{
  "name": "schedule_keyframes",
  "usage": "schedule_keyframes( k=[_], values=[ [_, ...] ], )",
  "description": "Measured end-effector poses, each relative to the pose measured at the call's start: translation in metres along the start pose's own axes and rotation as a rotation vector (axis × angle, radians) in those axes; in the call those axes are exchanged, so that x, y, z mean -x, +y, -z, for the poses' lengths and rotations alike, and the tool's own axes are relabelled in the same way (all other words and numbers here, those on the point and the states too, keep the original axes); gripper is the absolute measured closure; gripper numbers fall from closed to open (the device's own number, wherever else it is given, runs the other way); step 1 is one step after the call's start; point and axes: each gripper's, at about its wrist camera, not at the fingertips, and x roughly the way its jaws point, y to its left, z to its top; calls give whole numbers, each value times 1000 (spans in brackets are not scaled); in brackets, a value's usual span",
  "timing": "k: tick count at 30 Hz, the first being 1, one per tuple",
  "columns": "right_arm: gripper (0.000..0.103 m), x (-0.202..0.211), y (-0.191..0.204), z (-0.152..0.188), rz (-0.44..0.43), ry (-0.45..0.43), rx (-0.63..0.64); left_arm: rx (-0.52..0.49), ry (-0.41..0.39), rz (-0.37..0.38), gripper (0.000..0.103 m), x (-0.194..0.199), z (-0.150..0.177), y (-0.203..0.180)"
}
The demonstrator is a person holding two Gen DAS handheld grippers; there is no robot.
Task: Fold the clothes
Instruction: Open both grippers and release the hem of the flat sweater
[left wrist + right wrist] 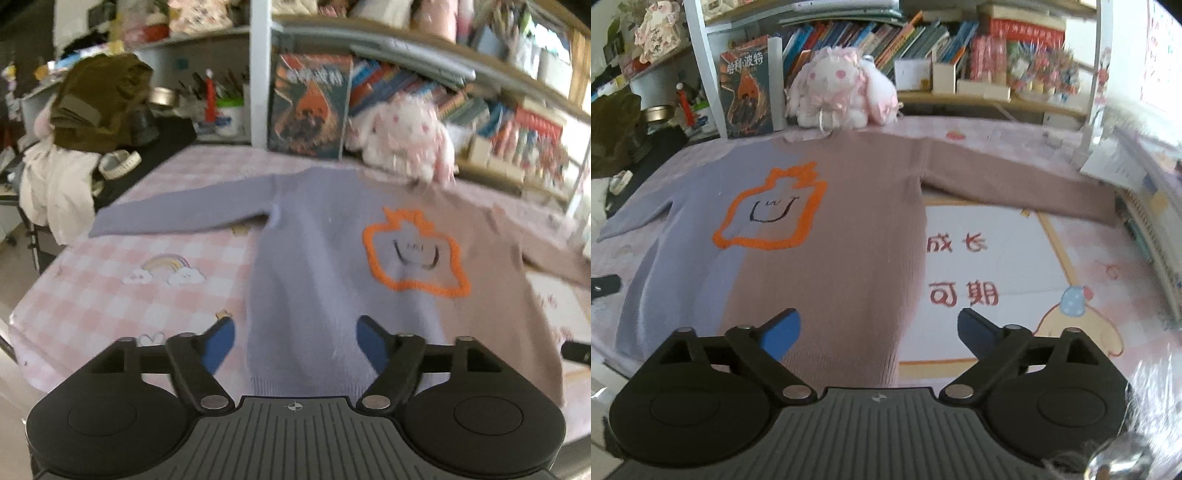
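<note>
Sweater (325, 266): a two-tone knit, lavender on one half and dusty pink-brown on the other, lying flat and face up in the middle of the tabletop (110, 295); hem toward the near edge, neckline toward the far edge.
Motif (772, 210): orange outlined shape with a black smiling face, on the chest across the colour boundary.
Lavender sleeve (177, 214): stretched out sideways toward the tabletop's left edge.
Pink-brown sleeve (1015, 184): stretched out toward the right edge, lying flat.
Left gripper (295, 341): fingers spread apart and holding nothing, hovering above the lavender hem near the near edge; one blue pad (219, 345) over the checked cloth, the other over the knit.
Right gripper (879, 332): fingers likewise parted and empty, above the pink-brown side seam near the hem; its right-hand finger over the printed mat (997, 266).
Table covering: pink-and-white check with a rainbow print (164, 269) on the left; a mat with red characters and a cartoon figure on the right.
Plush rabbit (842, 88): white and pink, at the far edge, just beyond the neckline.
Book (748, 88): standing upright beside the plush, at the far edge.
Background: shelves of books (905, 33) behind the tabletop; a pile of olive and white garments (96, 107) beyond the far left corner.
</note>
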Motion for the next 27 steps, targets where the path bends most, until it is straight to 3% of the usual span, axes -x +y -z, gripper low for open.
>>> schedule_keyframes(
  k=[6, 11, 13, 19, 27],
  values=[
    [8, 3, 7, 4, 43, -25, -19, 5, 2, 4, 20, 5, -2, 2],
    [8, 7, 24, 11, 53, -33, 6, -65, 25, 34, 19, 0, 3, -5],
    [7, 9, 31, 15, 59, -32, 5, -107, 33, 53, 14, -3, 6, -7],
    [6, 10, 50, 22, 121, -6, -32, -235, 46, 171, 10, -14, 9, -5],
    [6, 13, 111, 28, 232, 8, -127, -420, 52, 331, 10, -28, -2, 37]
  ],
)
